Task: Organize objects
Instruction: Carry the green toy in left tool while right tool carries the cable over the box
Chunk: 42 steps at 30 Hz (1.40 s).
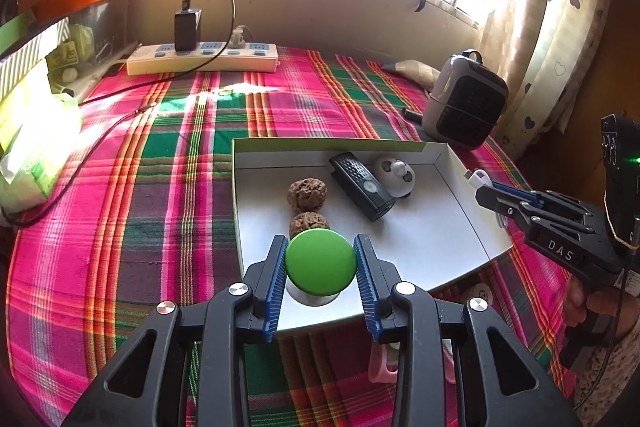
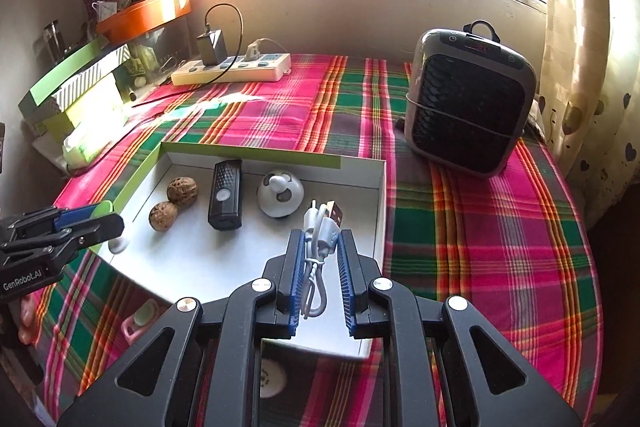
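White box (image 2: 376, 211) already holds two walnuts (image 2: 173, 203), a black remote (image 2: 225, 195) and a little fan (image 2: 280, 199). My left gripper (image 1: 320, 259) squeezes a green-topped gadget (image 1: 320, 262) over it, my right gripper (image 2: 320, 259) pinches a white cable (image 2: 318, 247) — both still to drop. Pink thing (image 2: 136, 321) waits outside.

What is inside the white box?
Inside the white box lie two walnuts, a black remote and a round white gadget. The grippers hide part of the near floor.
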Motion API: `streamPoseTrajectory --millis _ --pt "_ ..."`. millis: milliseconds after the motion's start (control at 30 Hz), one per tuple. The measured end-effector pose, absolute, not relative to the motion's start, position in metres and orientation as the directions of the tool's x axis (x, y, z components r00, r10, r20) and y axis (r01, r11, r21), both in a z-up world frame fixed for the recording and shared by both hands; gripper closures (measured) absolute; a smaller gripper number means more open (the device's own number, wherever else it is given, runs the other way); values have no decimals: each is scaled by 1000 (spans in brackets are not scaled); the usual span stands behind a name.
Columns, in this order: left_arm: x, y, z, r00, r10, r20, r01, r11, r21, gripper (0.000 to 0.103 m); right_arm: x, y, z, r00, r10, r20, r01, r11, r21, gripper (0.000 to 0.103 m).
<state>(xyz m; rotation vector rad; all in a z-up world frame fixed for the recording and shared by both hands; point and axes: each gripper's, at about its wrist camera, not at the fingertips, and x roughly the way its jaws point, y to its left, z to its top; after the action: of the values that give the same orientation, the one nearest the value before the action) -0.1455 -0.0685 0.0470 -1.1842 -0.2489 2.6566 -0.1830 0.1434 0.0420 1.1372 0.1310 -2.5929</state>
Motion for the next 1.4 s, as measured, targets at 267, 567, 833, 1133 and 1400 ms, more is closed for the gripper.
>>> streamPoseTrajectory --millis 267,567,833,1133,1400 --pt "-154 -68 39 -637 265 -724 -121 -962 -246 72 -210 143 33 -614 -234 -754 313 -949 39 85" --pt "-164 -68 30 -623 255 -740 -109 -964 -241 72 -233 139 20 -589 -220 -777 311 -950 34 85" --pt "-170 -67 29 -626 246 -740 -109 -967 -229 72 -242 135 13 -578 -211 -788 316 -948 23 85" --pt "-171 -65 29 -638 234 -734 -113 -971 -211 72 -245 132 10 -577 -201 -791 321 -947 7 85" --pt "-168 -62 28 -638 239 -732 -129 -970 -204 72 -244 129 9 -589 -189 -786 322 -947 -14 85"
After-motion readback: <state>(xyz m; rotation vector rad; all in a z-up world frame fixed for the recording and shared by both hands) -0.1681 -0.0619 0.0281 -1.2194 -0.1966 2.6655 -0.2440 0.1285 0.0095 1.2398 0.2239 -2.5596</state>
